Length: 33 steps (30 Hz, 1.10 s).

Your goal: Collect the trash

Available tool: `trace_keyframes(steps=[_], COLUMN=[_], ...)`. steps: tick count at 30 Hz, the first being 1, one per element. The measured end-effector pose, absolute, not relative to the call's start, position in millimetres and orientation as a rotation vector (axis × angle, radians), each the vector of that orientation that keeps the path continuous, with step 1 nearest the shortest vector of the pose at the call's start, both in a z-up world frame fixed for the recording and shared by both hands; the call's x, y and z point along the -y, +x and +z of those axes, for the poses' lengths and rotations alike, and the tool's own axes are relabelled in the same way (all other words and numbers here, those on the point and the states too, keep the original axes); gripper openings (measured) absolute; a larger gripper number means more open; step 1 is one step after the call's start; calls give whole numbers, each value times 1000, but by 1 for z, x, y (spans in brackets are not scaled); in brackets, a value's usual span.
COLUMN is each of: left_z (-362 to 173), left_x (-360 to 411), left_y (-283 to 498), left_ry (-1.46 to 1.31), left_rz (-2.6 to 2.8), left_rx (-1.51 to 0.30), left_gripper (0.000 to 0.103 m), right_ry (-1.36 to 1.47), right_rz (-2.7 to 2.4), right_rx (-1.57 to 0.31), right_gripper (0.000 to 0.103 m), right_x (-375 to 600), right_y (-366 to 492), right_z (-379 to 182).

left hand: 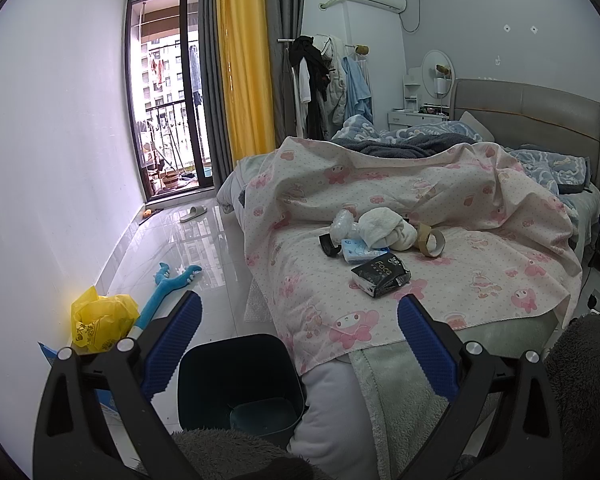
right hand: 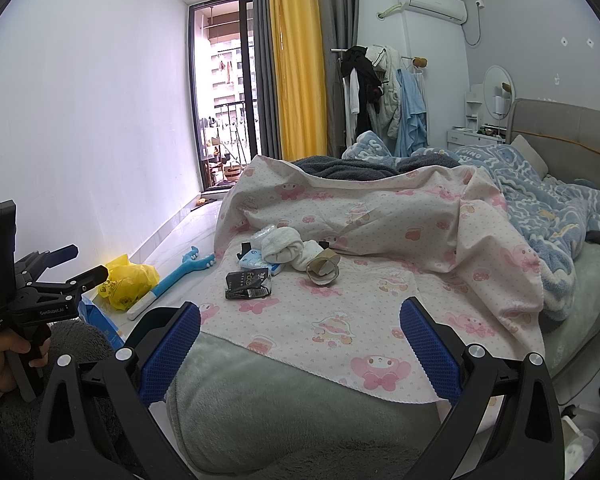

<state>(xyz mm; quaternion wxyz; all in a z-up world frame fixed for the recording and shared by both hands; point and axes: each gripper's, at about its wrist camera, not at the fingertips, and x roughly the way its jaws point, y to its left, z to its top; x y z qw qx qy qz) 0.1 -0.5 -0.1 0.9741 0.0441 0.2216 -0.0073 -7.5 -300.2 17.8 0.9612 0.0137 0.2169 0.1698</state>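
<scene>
A small heap of trash lies on the pink-patterned sheet of the bed: a black wrapper, a blue tissue pack, white crumpled paper, a cardboard tape roll, clear plastic and a small black item. A dark bin stands on the floor by the bed corner. My left gripper is open and empty above the bin; it also shows in the right wrist view. My right gripper is open and empty, short of the heap.
A yellow plastic bag, a blue toy and a blue carton lie on the tiled floor by the left wall. A slipper lies near the balcony door. Blue bedding covers the bed's far side.
</scene>
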Motion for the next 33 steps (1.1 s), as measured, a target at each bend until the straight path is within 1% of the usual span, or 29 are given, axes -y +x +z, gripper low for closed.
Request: trace_keyframes(steps=[18, 24, 33], left_z=[1, 4, 3], left_x=[-1, -5, -2], left_y=[-1, 5, 32], left_ry=[70, 36, 68], left_rz=[-11, -46, -88], left_rx=[-451, -474, -499], left_gripper=[100, 100, 99], right_ry=[15, -2, 8], right_rz=[333, 307, 353], right_rx=[-432, -394, -478], right_gripper=[101, 101, 100], right_x=[299, 295, 283], right_y=[-10, -15, 32], right_z=[19, 34, 21])
